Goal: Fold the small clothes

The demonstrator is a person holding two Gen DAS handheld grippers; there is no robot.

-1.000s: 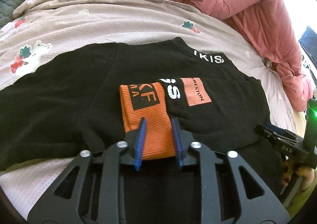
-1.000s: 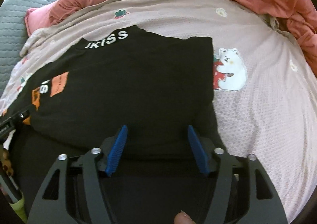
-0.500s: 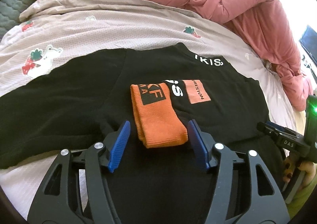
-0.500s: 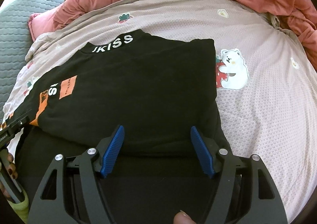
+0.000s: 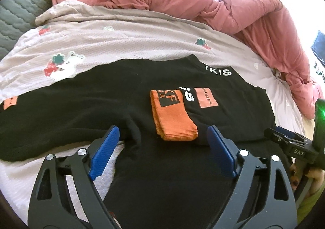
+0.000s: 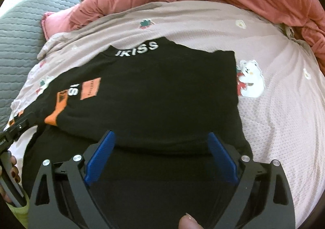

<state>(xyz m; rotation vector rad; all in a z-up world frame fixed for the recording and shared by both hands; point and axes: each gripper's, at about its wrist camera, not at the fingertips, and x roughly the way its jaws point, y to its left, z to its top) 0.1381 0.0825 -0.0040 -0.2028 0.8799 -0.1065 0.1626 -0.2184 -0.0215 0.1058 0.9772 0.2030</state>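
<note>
left wrist view, left hand-held gripper (image 5: 162, 143) opening w/ orange cuff (image 5: 172, 115) between, black top (image 6: 162, 91) free, right hand-held gripper (image 6: 161, 147) opening

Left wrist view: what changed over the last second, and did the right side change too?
The left tool let go of the orange cuff; its jaws are opening, with the cuff lying loose between them, and it backed away. The right tool is opening wider too, gripping nothing. The black sweatshirt stayed folded on the bedspread, sleeve across its front.
</note>
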